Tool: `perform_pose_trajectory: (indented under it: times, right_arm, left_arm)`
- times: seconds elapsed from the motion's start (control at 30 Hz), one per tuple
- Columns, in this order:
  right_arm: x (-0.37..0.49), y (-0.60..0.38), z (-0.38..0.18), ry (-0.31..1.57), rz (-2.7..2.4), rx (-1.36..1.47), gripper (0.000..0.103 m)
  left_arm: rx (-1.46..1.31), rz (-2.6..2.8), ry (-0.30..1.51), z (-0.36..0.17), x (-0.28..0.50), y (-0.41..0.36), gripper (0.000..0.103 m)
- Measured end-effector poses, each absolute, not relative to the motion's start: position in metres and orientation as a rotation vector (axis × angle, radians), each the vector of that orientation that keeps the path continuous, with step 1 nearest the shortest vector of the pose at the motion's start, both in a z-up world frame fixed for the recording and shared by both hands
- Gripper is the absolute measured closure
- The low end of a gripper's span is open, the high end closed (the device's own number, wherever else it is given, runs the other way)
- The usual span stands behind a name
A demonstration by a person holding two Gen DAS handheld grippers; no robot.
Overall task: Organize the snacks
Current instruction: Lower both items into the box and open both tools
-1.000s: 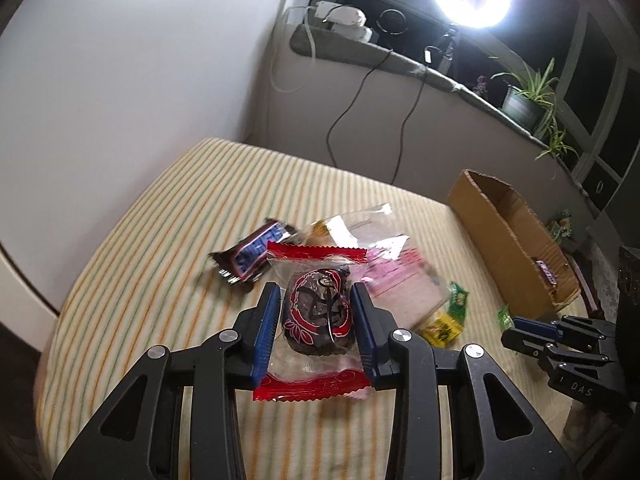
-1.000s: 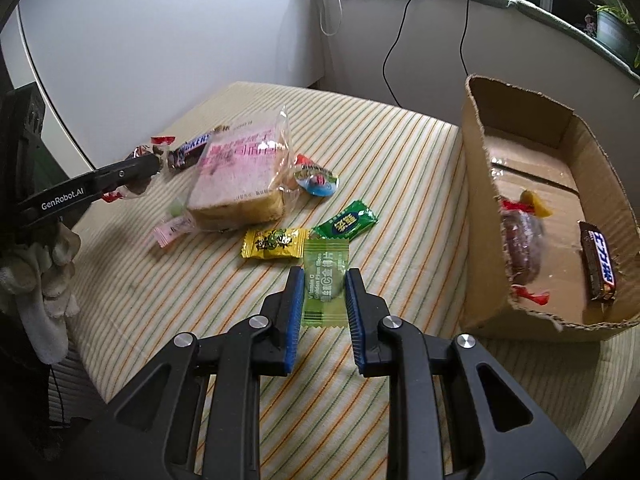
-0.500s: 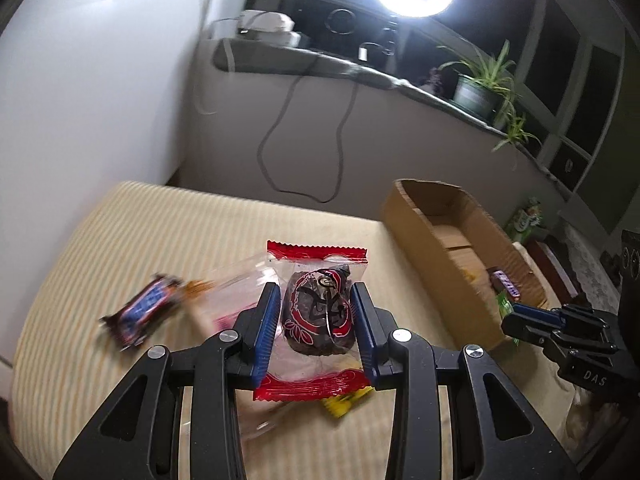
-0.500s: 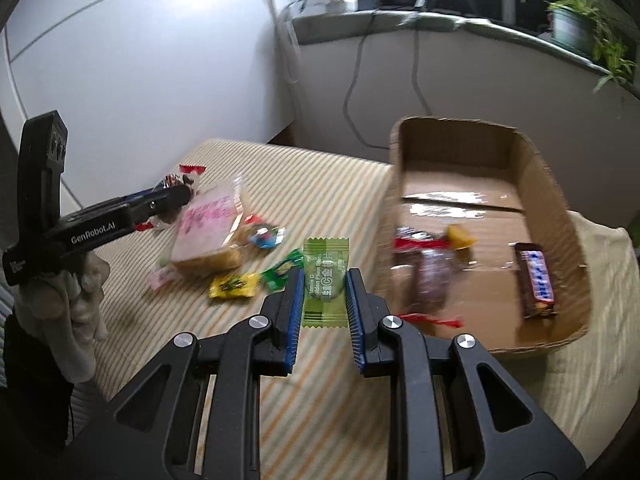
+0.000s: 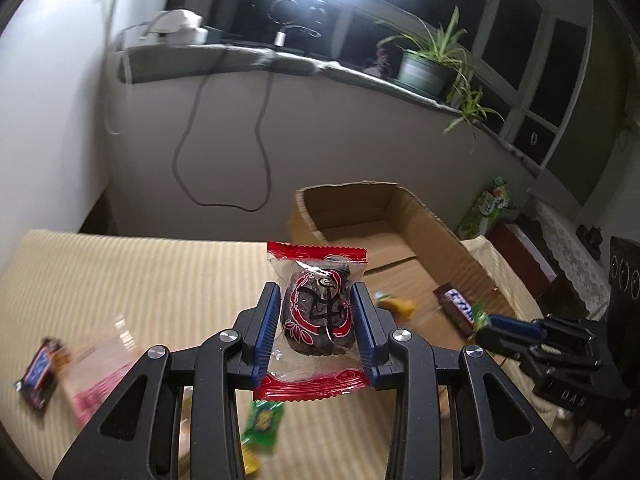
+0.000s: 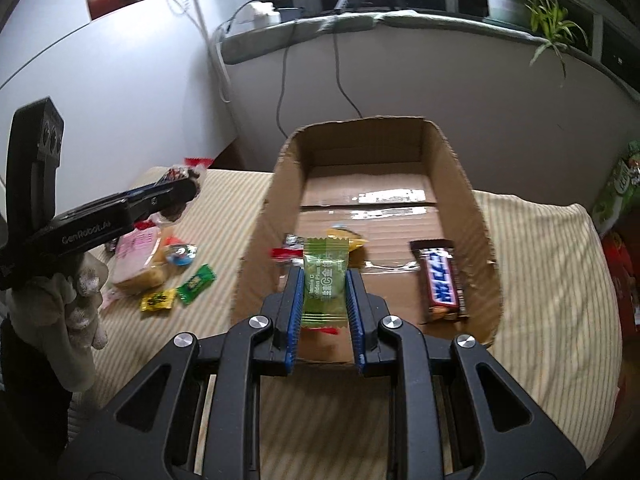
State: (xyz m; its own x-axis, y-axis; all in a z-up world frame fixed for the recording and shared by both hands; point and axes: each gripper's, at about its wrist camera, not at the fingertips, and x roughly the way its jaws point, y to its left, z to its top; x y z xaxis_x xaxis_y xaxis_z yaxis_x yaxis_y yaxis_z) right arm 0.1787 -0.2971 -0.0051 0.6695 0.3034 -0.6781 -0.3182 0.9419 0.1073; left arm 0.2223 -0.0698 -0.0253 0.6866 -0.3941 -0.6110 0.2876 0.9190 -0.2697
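My left gripper (image 5: 318,312) is shut on a red-edged clear packet with a dark cake (image 5: 318,314), held in the air left of the cardboard box (image 5: 436,232). My right gripper (image 6: 323,292) is shut on a light green candy packet (image 6: 324,280), held over the near wall of the box (image 6: 452,160). A chocolate bar (image 6: 439,278), a yellow sweet (image 6: 348,238) and a red-edged packet (image 6: 286,248) lie in the box. The left gripper also shows in the right wrist view (image 6: 176,192); the right gripper shows in the left wrist view (image 5: 496,330).
On the striped cloth (image 6: 540,260) left of the box lie a pink-labelled bread bag (image 6: 138,260), a yellow sweet (image 6: 158,300), a green sweet (image 6: 196,288) and a round candy (image 6: 180,252). A chocolate bar (image 5: 38,372) lies far left. Cables hang down the wall (image 5: 224,160) behind.
Both grippers have lifted with their packets and swung toward the box. The right one now hangs over the box's near wall; the left one is higher, off the snack pile.
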Motion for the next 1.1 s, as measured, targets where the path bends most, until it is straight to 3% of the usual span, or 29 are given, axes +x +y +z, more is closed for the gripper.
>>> perform_pose_trajectory:
  times: [0.47, 1.1]
  right_arm:
    - [0.205, -0.319, -0.024, 0.806, 0.338, 0.010, 0.081]
    - [0.214, -0.317, -0.031, 0.838, 0.337, 0.001, 0.081]
  left_arm:
    - [-0.021, -0.457, 0.798, -0.039, 0.268, -0.149, 0.069]
    - [0.014, -0.477, 0.826, -0.045, 0.272, -0.168, 0.065]
